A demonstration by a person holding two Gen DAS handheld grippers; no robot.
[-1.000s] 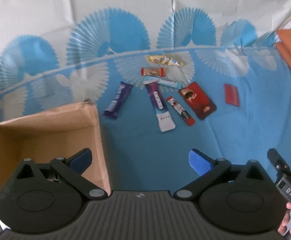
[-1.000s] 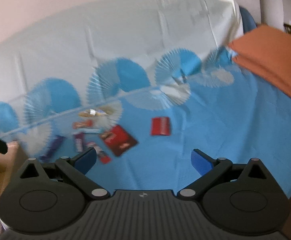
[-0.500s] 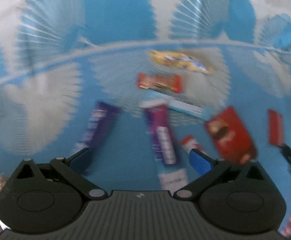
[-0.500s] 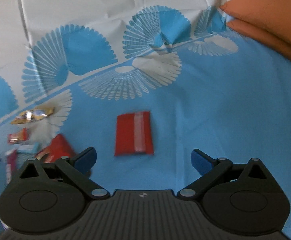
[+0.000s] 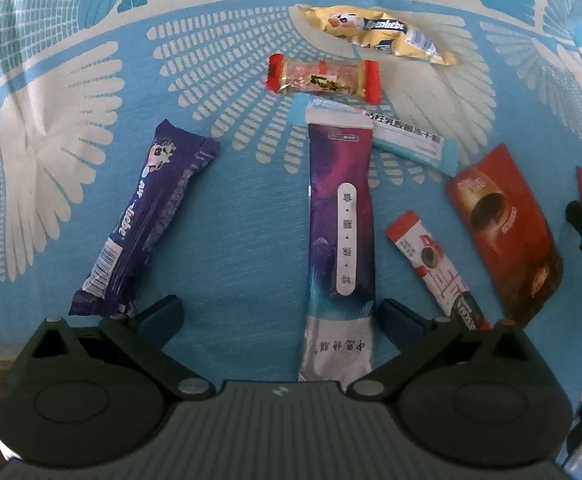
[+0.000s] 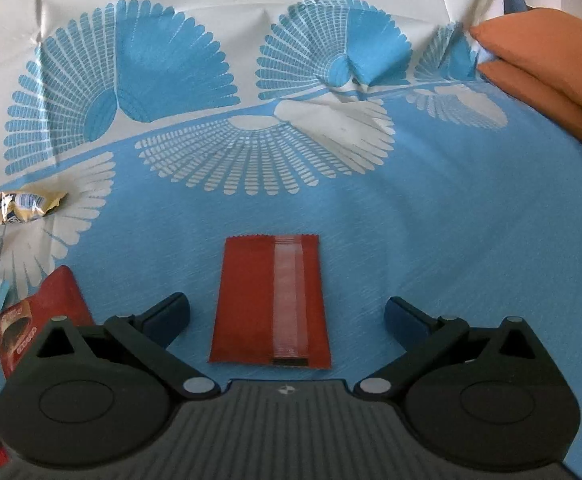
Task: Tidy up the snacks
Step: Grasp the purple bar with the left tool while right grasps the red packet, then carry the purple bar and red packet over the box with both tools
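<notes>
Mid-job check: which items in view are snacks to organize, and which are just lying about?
Job items: dark purple bar wrapper, long purple stick sachet, gold crinkled packet, red-ended candy bar, flat red foil packet.

Lying about: orange cushions, blue fan-patterned cloth.

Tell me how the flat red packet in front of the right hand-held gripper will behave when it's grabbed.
The red packet lies flat on the cloth, so it is probably thin, light and floppy. Its glossy film with a center seam suggests it may slip or slide rather than lift. The open right hand-held gripper would likely need to catch an edge.
</notes>
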